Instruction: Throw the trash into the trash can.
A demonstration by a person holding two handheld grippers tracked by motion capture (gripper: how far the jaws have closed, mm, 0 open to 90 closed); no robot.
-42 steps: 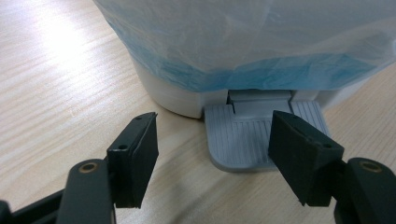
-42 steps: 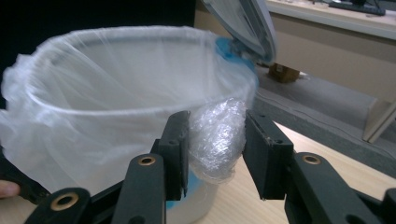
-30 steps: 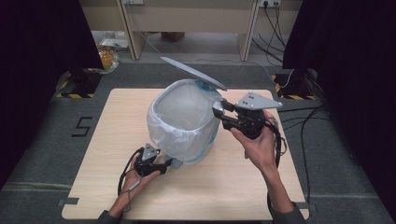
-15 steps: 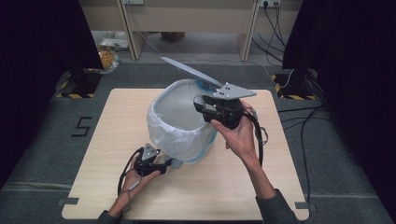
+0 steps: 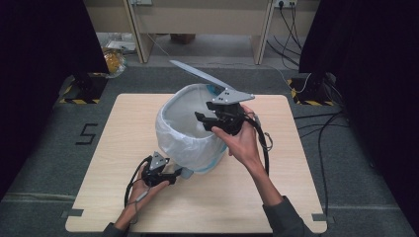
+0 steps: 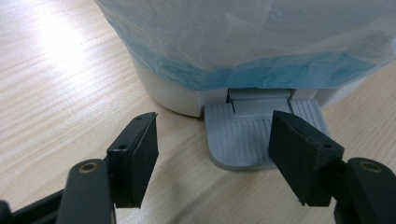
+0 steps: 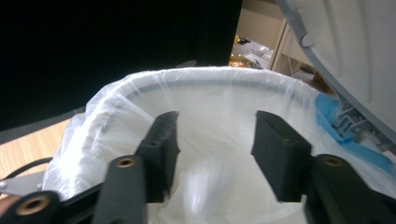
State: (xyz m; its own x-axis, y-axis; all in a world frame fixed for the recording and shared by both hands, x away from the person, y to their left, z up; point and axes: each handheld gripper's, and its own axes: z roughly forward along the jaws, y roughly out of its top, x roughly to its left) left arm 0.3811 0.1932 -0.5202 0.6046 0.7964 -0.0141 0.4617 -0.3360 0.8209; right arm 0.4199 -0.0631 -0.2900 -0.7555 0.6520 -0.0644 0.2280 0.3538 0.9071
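A white pedal bin [image 5: 190, 133] stands near the middle of the wooden table [image 5: 108, 133]. A thin plastic liner bag [image 5: 170, 136] is folded over its rim and hangs down the outside, so most of the bin wall is hidden; in the left gripper view a bare strip of the white base shows under the bag's bluish edge. The lid [image 5: 197, 75] is raised and tilts away from the person; in the right gripper view its grey underside is cut off at the upper right corner. The bottom of the bin is hard to make out, because the bag inside is blurred and bright.

The grey ribbed pedal [image 6: 247, 135] lies on the table at the foot of the bin. The left gripper [image 5: 173, 174] is low at the pedal; its jaws are wide apart with nothing between them, and the right one overlaps the pedal's edge, though I cannot tell if it touches.

The right gripper [image 5: 203, 120] is over the bin's mouth, jaws parted and empty. The right hand [image 5: 242, 143] holds it, and its cable [image 5: 264, 148] hangs beside the wrist.
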